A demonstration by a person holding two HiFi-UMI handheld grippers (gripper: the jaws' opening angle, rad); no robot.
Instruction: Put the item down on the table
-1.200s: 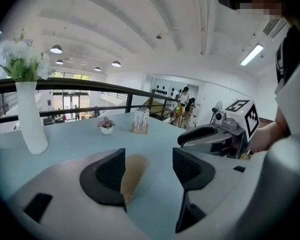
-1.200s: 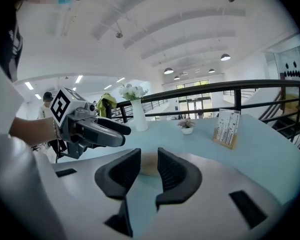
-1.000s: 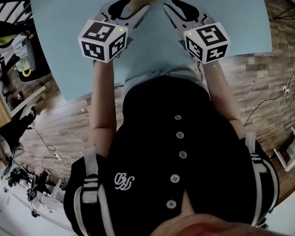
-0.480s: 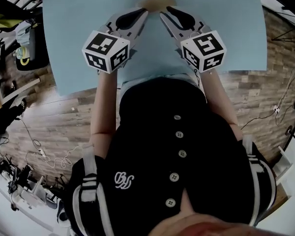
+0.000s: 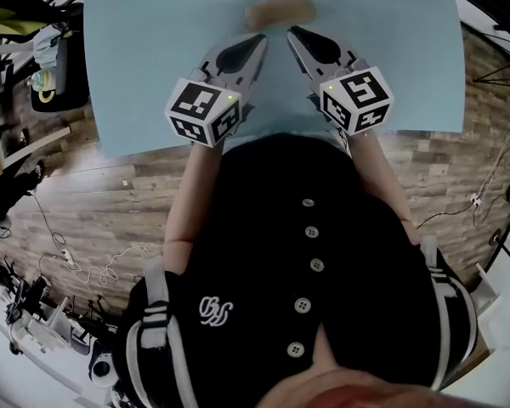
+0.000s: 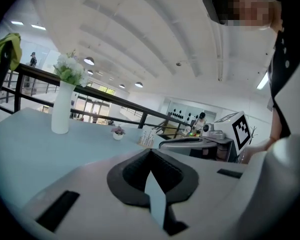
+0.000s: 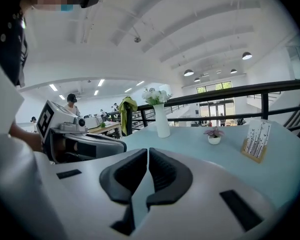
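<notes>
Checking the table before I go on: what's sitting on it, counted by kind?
Vase: 1
Potted plant: 1
Card stand: 1
Tan item: 1
Total: 4

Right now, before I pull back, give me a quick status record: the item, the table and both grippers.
item: tan, rounded, lying on the table, nothing gripping it
left gripper: jaws have just been closing, now shut, nothing between them, stops short of the item
right gripper: jaws shut, empty, also short of the item
also on table: white vase with flowers, small potted plant, card stand
task state: item appears put down
</notes>
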